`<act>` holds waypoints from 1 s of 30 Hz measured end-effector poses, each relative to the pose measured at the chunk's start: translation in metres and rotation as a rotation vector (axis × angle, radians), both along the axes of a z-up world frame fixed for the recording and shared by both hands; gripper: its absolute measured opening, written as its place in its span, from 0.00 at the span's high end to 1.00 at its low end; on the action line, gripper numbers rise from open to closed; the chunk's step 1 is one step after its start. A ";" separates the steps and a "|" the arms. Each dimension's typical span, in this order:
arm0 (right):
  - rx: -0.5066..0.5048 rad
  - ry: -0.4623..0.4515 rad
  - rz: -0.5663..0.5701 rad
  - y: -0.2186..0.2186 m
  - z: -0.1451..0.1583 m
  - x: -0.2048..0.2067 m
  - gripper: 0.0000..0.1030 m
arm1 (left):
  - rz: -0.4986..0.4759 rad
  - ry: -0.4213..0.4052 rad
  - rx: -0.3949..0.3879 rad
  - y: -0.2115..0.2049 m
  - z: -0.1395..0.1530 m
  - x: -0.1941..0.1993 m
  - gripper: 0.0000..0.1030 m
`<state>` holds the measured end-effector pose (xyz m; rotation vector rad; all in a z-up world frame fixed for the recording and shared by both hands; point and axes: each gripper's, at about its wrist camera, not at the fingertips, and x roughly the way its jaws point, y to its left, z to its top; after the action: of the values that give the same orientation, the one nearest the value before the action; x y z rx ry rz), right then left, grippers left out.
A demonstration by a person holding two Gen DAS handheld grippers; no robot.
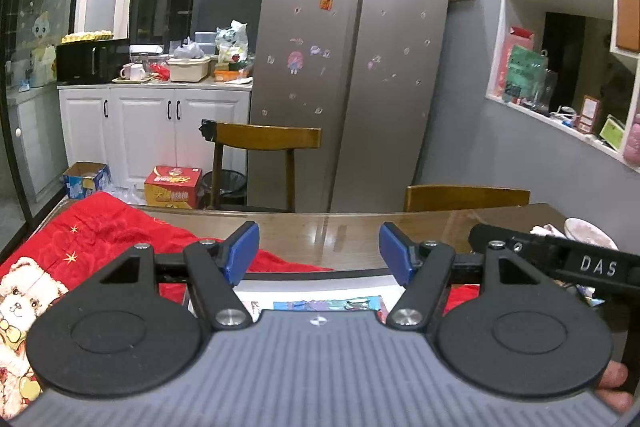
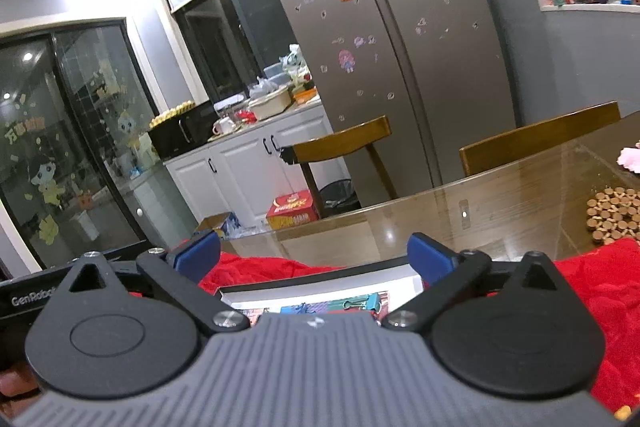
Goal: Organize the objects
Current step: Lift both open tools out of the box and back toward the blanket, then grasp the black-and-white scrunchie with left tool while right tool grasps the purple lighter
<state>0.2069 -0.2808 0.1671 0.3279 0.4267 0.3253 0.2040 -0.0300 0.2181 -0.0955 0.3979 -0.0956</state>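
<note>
A white box (image 1: 320, 293) holding several coloured binder clips (image 1: 332, 304) lies on a red blanket (image 1: 104, 231) on the table, mostly hidden under my gripper body. My left gripper (image 1: 318, 253) is open and empty, raised above the box. In the right wrist view the same box (image 2: 320, 287) and clips (image 2: 352, 303) show just below my right gripper (image 2: 314, 261), which is open and empty. The right gripper's black body (image 1: 560, 259) shows at the right of the left wrist view.
The glass-topped wooden table (image 1: 340, 231) runs ahead, with two wooden chairs (image 1: 264, 139) behind it. A plate (image 1: 588, 233) is at the right. A wooden trivet (image 2: 616, 215) lies on the table at right. A fridge (image 1: 352, 67) and cluttered counter (image 1: 160, 79) stand beyond.
</note>
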 end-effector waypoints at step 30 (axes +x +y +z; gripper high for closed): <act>-0.053 0.114 0.081 0.019 -0.128 -0.054 0.00 | -0.102 0.141 0.057 -0.013 -0.176 -0.075 0.22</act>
<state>0.1533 -0.2618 0.0389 0.2786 0.5610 0.3752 0.1294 -0.0426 0.0425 -0.0252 0.5461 -0.1788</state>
